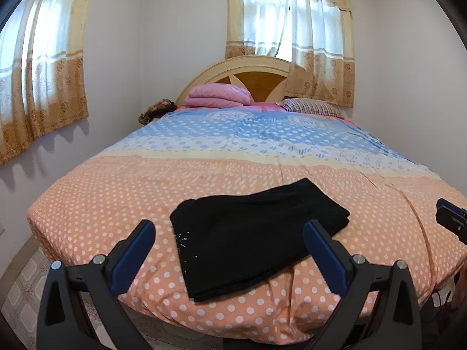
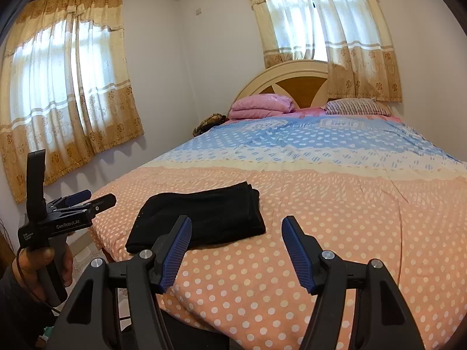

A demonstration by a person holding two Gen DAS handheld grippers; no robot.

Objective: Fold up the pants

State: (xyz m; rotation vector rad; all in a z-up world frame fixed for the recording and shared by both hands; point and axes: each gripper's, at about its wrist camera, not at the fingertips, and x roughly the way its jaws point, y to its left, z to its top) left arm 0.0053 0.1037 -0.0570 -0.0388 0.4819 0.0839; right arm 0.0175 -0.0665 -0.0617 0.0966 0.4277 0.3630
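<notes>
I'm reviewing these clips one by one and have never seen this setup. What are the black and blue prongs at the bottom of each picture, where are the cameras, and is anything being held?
There is no robot here. A person carries a hand-held gripper in each hand, and a wide-angle camera on each looks forward along its two blue-padded fingers.

The left wrist view shows the left hand-held gripper, jaws apart, with nothing between the pads. The right wrist view shows the right hand-held gripper, also open and empty. At that picture's left edge you see the person's hand gripping the handle of the left tool.

Both look across a bed with a dotted peach and blue cover. Near its foot lie the black pants, already folded into a compact rectangle. Neither gripper touches them. At the headboard are a folded pink blanket and a striped pillow.
</notes>
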